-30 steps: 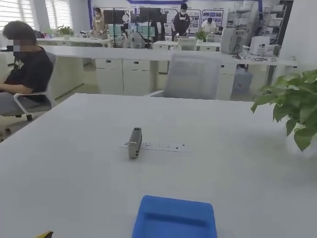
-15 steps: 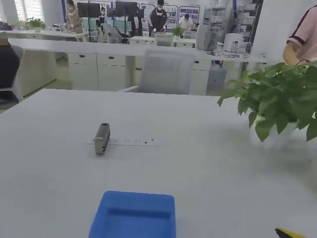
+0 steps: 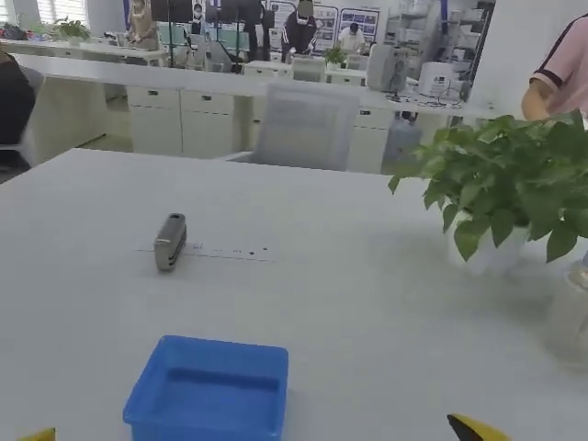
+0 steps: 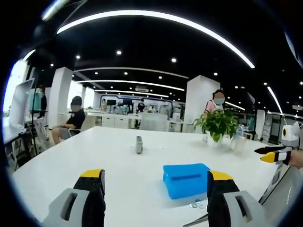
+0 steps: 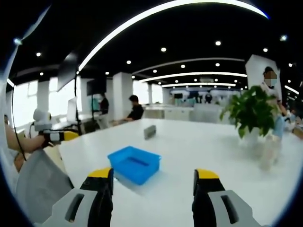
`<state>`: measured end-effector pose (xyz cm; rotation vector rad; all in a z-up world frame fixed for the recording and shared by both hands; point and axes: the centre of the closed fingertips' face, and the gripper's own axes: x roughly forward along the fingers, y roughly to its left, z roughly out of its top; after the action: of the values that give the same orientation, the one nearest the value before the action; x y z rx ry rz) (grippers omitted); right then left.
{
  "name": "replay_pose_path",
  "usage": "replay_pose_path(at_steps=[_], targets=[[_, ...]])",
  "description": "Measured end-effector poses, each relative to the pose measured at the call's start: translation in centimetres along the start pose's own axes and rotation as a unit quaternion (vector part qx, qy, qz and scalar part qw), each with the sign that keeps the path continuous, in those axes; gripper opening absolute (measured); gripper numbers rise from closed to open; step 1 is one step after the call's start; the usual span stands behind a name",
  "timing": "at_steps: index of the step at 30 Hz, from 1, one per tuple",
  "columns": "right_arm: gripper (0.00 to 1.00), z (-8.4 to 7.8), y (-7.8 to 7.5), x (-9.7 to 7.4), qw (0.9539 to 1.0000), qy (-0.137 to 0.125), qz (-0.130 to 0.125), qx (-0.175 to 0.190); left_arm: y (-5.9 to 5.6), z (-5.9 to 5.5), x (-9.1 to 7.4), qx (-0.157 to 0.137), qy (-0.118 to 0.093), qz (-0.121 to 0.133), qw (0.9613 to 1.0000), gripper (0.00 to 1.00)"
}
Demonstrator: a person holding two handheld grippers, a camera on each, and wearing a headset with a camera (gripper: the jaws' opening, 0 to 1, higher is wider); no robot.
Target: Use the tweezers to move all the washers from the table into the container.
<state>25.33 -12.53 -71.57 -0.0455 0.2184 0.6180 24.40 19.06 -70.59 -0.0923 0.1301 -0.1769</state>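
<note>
Yellow-tipped left gripper [image 4: 156, 176]: jaws wide, empty, poised over the table [image 4: 118, 161], likely to take up what look like the tweezers [image 4: 195, 220].
Washers [image 4: 197, 205]: about three, tiny, on the table just beside the container [image 4: 185, 178].
Blue container: one, apparently empty, set near to receive them.
Right gripper [image 5: 153, 173]: jaws wide, empty, held low.
</note>
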Motion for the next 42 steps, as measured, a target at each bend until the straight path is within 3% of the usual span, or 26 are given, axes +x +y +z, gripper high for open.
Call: replay_pose_path(at_steps=[7, 9, 17, 21, 23, 25, 27, 29, 30, 31, 32, 33, 35, 37, 38, 40, 42], targets=[[0.66, -0.5, -1.8, -0.4, 0.9986, 0.017, -0.05, 0.006, -1.9, -1.0, 0.5, -0.001, 0.027, -0.049, 0.9984, 0.91], [0.66, -0.4, -2.1, -0.4, 0.9984, 0.015, -0.054, 0.003, -2.3, -1.0, 0.5, 0.002, 0.029, -0.057, 0.9979, 0.91], [0.69, -0.6, -2.8, -0.6, 0.9972, 0.021, -0.071, -0.011, -2.2, -1.2, 0.4, -0.008, 0.025, -0.076, 0.9967, 0.91], [0.66, -0.9, -3.0, -0.5, 0.9968, 0.03, -0.074, 0.002, -2.1, -1.2, 0.4, -0.011, 0.024, -0.079, 0.9965, 0.91], [0.63, -1.1, -3.0, -0.5, 0.9967, 0.035, -0.073, 0.007, -2.0, -1.6, 0.5, -0.014, 0.035, -0.083, 0.9959, 0.92], [0.62, -1.5, -3.0, -0.5, 0.9964, 0.042, -0.072, 0.009, -2.3, -2.6, 0.4, -0.029, 0.064, -0.093, 0.9932, 0.92], [0.61, -1.8, -3.1, -0.5, 0.996, 0.053, -0.071, 0.013, -2.9, -3.3, 0.4, -0.018, 0.085, -0.115, 0.9895, 0.89], [0.62, -2.4, -2.8, -0.5, 0.995, 0.073, -0.065, 0.017, -4.2, -4.5, 0.1, -0.021, 0.127, -0.159, 0.9788, 0.79], [0.62, -2.6, -2.7, -0.4, 0.9947, 0.081, -0.062, 0.012, -4.8, -4.9, -0.1, -0.023, 0.142, -0.175, 0.974, 0.71], [0.62, -3.1, -2.8, -0.6, 0.9932, 0.101, -0.058, 0.002, -5.5, -5.4, -0.3, -0.025, 0.16, -0.2, 0.9664, 0.65], [0.6, -3.4, -2.8, -0.6, 0.9919, 0.114, -0.055, -0.008, -5.8, -5.8, -0.4, -0.025, 0.171, -0.211, 0.9622, 0.59], [0.57, -3.8, -1.9, -0.3, 0.9897, 0.136, -0.031, -0.031, -6.1, -6.1, -0.4, -0.012, 0.178, -0.228, 0.9573, 0.53], [0.45, -4.5, -1.1, -0.2, 0.9838, 0.167, -0.009, -0.064, -6.4, -7.2, -0.7, -0.006, 0.21, -0.253, 0.9443, 0.46], [0.42, -5.2, 0.7, 0.5, 0.9783, 0.191, 0.025, -0.076, -6.4, -8.4, -0.6, -0.003, 0.239, -0.274, 0.9315, 0.43], [0.42, -5.4, 1.4, 0.8, 0.9769, 0.198, 0.038, -0.071, -6.4, -8.7, -0.5, -0.002, 0.246, -0.28, 0.9279, 0.43], [0.38, -5.3, 3.7, 2.1, 0.9758, 0.192, 0.079, -0.067, -6.3, -9.9, -0.5, 0.001, 0.273, -0.295, 0.9157, 0.41], [0.29, -5.5, 5.5, 3.3, 0.972, 0.195, 0.109, -0.073, -6.3, -10.8, -0.3, 0.022, 0.291, -0.306, 0.9063, 0.39]])
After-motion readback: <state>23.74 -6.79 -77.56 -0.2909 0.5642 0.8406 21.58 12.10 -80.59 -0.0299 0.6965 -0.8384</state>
